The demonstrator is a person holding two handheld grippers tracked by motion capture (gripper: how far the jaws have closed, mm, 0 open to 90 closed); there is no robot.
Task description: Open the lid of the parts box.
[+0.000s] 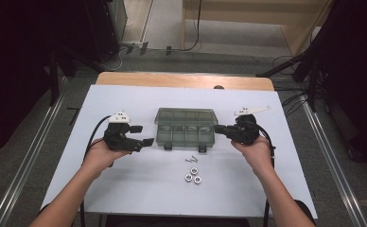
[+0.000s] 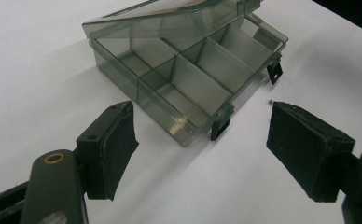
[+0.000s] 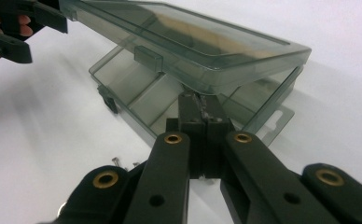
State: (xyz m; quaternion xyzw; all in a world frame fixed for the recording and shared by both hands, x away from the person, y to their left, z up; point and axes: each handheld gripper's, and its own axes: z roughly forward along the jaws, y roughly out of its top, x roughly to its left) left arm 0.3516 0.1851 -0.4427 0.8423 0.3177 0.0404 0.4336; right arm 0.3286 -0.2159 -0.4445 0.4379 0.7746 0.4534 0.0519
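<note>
overhead and both close gripper views share the box (image 1: pixel 186 127).

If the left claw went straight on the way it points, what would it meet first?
Most likely the near front corner of the clear compartment box, close to its black latch. The open left claw holds nothing; depth is uncertain.

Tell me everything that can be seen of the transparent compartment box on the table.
The box is smoky grey-green clear plastic, seemingly empty, and stands on the white table. Thin walls divide its base into several compartments. Its hinged lid is partly raised, and two dark latches hang open at the front edge. The shut right gripper reaches its tips under the lid at one end, seemingly lifting it; the open left gripper stays apart from the box.
</note>
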